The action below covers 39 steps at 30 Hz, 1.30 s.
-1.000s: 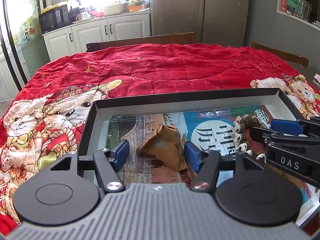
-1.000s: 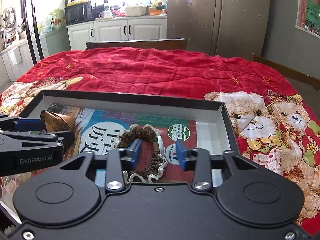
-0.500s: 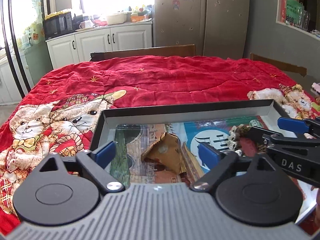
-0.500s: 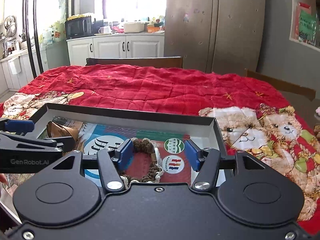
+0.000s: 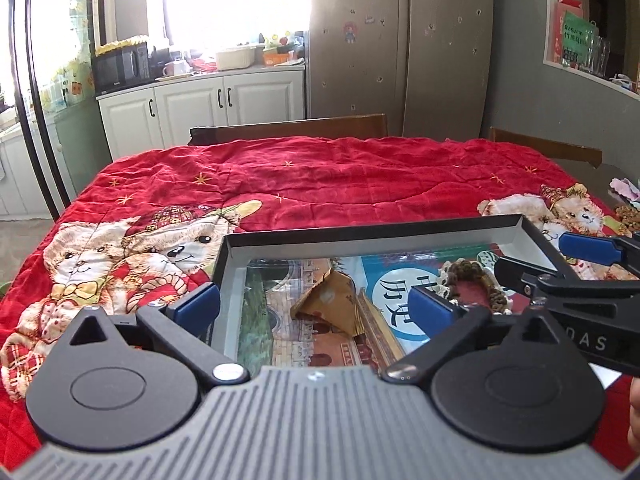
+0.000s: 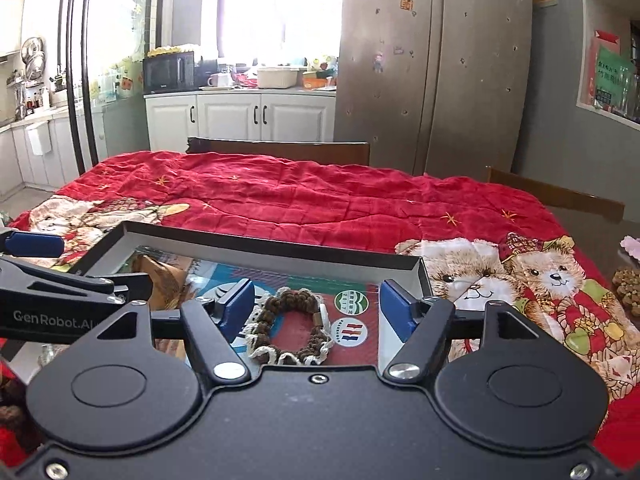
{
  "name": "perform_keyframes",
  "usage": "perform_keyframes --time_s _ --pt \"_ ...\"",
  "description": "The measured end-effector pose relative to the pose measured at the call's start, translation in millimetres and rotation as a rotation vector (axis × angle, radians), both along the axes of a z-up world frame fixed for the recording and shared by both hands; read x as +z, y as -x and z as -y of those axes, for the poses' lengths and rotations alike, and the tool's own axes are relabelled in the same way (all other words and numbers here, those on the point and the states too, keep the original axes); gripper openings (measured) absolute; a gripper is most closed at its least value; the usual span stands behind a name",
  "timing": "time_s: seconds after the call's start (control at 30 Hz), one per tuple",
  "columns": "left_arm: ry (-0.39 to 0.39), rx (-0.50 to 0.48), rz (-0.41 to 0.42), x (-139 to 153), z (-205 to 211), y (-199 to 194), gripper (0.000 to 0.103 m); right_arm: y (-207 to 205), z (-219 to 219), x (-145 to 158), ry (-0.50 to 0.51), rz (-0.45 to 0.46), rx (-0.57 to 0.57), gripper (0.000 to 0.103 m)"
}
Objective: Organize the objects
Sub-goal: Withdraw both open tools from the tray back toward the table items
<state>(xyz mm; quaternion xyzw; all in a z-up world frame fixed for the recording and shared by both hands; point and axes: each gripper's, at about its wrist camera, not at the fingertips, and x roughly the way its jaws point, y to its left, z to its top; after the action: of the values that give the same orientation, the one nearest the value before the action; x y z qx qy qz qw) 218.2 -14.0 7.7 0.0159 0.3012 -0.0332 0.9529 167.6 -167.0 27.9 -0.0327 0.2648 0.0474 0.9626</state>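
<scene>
Both tongs have just been opening and stand wide with nothing gripped: the left tongs [image 5: 316,308] over a brown paper packet [image 5: 332,304], the right tongs [image 6: 316,308] over a beaded bracelet [image 6: 290,330]. Both things lie loose in the shallow box [image 5: 360,236] on the red-quilted bench [image 5: 320,176]. Beyond the box, brown clusters [image 6: 628,284] at the right edge look yet unsorted.

**Gripper hardware, both hands**

Left gripper [image 5: 316,306]: black linkage arms, blue pads, silver pivot screws, grey ribbed housing, "GenRobot.AI" on side. Right gripper [image 6: 316,306]: same black arms, round hubs, blue pads, flat black body, corner screws, "DAS" lettering on side.
</scene>
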Motion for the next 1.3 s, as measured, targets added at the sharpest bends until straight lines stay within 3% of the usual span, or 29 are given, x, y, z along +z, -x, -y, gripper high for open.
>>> perform_keyframes --time_s 0.2,0.33,0.67,1.3 --pt "0.018 0.018 0.012 7 -7 17 0.103 20 -2 10 0.005 0.012 0.009 0.076" --pt "-0.013 0.033 0.028 10 -7 29 0.103 34 -4 13 -0.015 0.001 0.046 0.089" --pt "-0.016 0.023 0.038 18 -10 58 0.103 69 -9 19 -0.013 0.011 0.077 0.09" --pt "-0.063 0.03 0.086 35 -20 110 0.103 143 -16 49 0.084 0.127 0.091 0.09"
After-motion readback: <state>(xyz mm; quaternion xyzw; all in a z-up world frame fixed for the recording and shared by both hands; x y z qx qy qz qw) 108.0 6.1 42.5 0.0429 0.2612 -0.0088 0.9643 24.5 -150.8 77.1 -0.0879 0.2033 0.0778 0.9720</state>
